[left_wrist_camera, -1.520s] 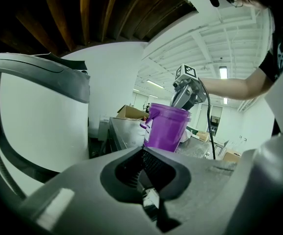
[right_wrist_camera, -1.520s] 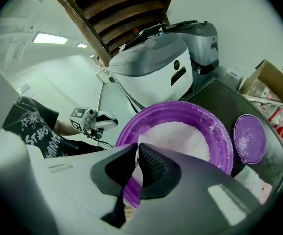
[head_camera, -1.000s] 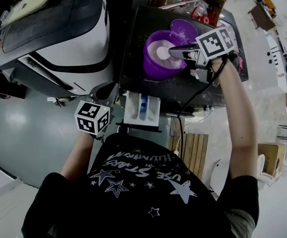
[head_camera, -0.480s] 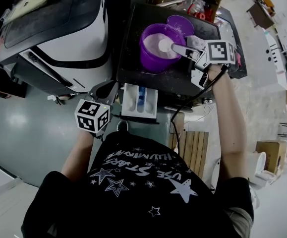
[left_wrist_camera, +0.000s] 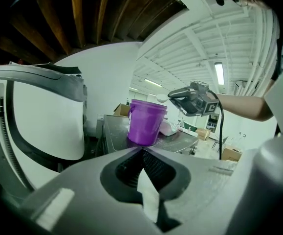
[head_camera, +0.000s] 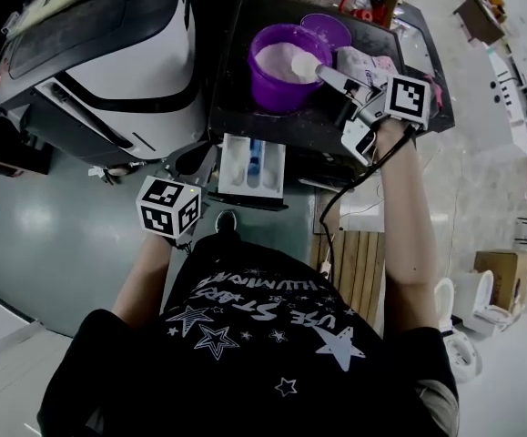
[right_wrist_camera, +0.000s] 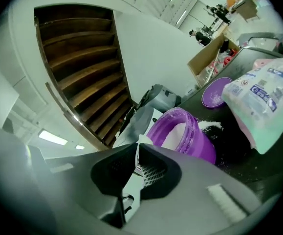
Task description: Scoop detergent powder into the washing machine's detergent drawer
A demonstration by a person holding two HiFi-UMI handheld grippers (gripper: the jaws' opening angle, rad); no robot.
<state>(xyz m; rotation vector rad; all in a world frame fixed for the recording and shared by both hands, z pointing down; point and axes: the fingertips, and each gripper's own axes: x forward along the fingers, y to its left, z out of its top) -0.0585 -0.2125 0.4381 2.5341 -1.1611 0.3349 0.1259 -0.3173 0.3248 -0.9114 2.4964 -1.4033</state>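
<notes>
Holding loaded scoop (head_camera: 305, 65) over purple tub (head_camera: 265, 91), right gripper (head_camera: 338, 84) fingers (right_wrist_camera: 156, 173) pinched on its handle; left gripper (left_wrist_camera: 142, 151) closed, empty. Drawer (head_camera: 230, 167) open below bench (head_camera: 238, 62); we risk spilling powder (head_camera: 278, 60) if scoop tilts in transit.

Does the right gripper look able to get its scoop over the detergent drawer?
Likely yes: the detergent drawer stands pulled out and uncovered, and nothing lies between it and the right gripper holding the scoop.
</notes>
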